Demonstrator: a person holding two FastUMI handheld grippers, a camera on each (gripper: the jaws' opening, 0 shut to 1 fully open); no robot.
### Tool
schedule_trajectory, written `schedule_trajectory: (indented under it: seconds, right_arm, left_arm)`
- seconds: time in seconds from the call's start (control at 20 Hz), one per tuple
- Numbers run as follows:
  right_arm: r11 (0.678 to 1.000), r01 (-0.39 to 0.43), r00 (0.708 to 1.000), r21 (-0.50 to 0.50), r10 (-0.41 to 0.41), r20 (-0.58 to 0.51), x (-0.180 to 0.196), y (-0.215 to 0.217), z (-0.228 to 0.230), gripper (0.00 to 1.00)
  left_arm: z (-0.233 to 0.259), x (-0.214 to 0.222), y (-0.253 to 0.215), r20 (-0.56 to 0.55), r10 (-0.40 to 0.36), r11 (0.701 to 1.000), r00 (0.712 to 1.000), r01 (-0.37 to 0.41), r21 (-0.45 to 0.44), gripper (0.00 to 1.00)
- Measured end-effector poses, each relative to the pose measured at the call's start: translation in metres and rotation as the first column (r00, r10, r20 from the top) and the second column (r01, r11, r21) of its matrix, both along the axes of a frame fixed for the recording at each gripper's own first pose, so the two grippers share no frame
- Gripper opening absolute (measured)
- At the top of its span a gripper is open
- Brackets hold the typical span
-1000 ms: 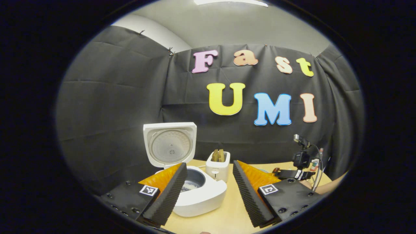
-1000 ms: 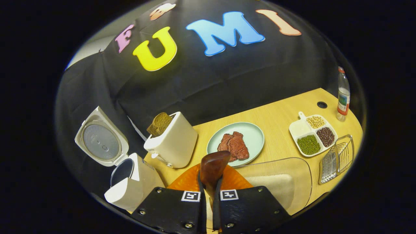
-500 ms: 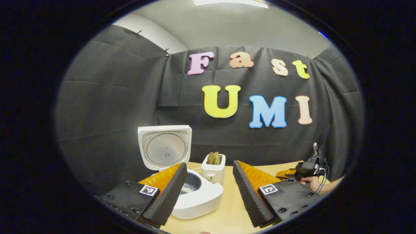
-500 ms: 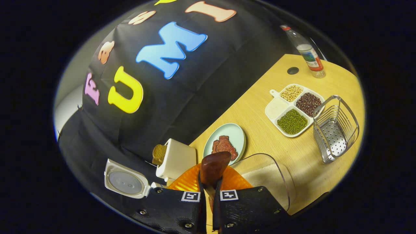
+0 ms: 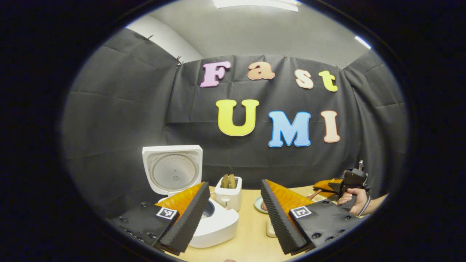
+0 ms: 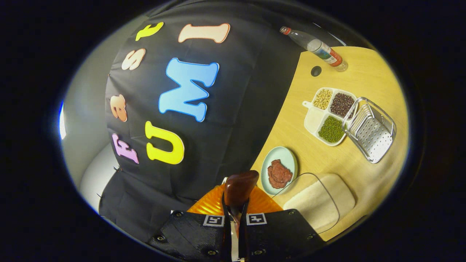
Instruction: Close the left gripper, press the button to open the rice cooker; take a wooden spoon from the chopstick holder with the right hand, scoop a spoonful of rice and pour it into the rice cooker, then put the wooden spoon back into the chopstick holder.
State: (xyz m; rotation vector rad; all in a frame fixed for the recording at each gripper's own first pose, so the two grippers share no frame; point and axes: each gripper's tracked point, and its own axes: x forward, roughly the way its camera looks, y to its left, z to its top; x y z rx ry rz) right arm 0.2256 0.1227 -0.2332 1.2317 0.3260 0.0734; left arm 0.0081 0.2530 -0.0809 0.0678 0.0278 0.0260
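The white rice cooker (image 5: 218, 226) stands at the left of the table with its lid (image 5: 172, 169) up, and white grains lie in its pot. My left gripper (image 5: 235, 214) hovers in front of it, open and holding nothing. My right gripper (image 6: 235, 205) is shut on the dark wooden spoon (image 6: 238, 186), whose bowl sticks out past the fingers. A hand holds that gripper (image 5: 344, 183) at the table's far right. The wire chopstick holder (image 6: 369, 129) stands to the right. A clear tub of rice (image 6: 318, 203) lies just beyond the right gripper.
A white toaster (image 5: 227, 193) with bread stands behind the cooker. A pale green plate of meat (image 6: 287, 162) sits beside the tub. A divided tray of beans (image 6: 327, 116) adjoins the holder. A bottle (image 6: 316, 45) and a cable hole (image 6: 316, 71) are at the far corner.
The right gripper has rolled and swung right with the spoon, away from the cooker and toaster, which left its view. The left gripper view drifted slightly, with its fingers still apart.
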Motion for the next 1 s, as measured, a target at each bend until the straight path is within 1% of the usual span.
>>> schedule_trajectory:
  seconds: [0.1,0.2,0.25,0.35,0.4,0.5,0.65,0.7,1.0]
  right_arm:
    - [1.0,-0.02,0.999,0.022,0.02,0.027,0.001,0.014,0.016,0.07]
    - [0.999,-0.05,0.997,0.02,0.049,0.056,0.003,0.035,0.033,0.08]
    - [0.997,-0.069,0.995,0.027,0.067,0.069,0.002,0.046,0.04,0.08]
    - [0.994,-0.1,0.991,0.039,0.096,0.094,0.002,0.069,0.056,0.08]
    - [0.992,-0.116,0.988,0.041,0.111,0.106,0.004,0.081,0.062,0.08]
    - [0.988,-0.149,0.982,0.033,0.144,0.123,0.007,0.108,0.072,0.08]
    - [0.98,-0.196,0.973,0.036,0.19,0.133,0.02,0.149,0.079,0.08]
    - [0.977,-0.212,0.969,0.032,0.206,0.134,0.024,0.161,0.08,0.08]
    - [0.956,-0.292,0.946,-0.03,0.294,0.137,0.045,0.227,0.079,0.07]
  left_arm:
    - [-0.003,-0.001,0.002,0.005,-0.006,1.0,1.0,0.006,-0.003,0.99]
    - [-0.007,-0.004,0.006,0.003,-0.013,1.0,1.0,0.013,-0.014,0.97]
    - [-0.01,-0.005,0.009,-0.001,-0.016,1.0,1.0,0.016,-0.018,0.99]
    - [-0.014,-0.009,0.018,-0.003,-0.022,1.0,1.0,0.022,-0.015,0.97]
    - [-0.018,-0.01,0.023,-0.005,-0.021,1.0,1.0,0.021,-0.011,0.99]
    - [-0.024,-0.013,0.034,-0.011,-0.023,1.0,1.0,0.023,-0.003,0.98]
    - [-0.031,-0.019,0.05,-0.015,-0.025,1.0,1.0,0.025,-0.019,0.97]
    - [-0.034,-0.021,0.055,-0.017,-0.025,0.999,1.0,0.024,-0.029,0.99]
    - [-0.041,-0.026,0.09,-0.021,0.011,0.999,1.0,-0.012,-0.045,0.97]
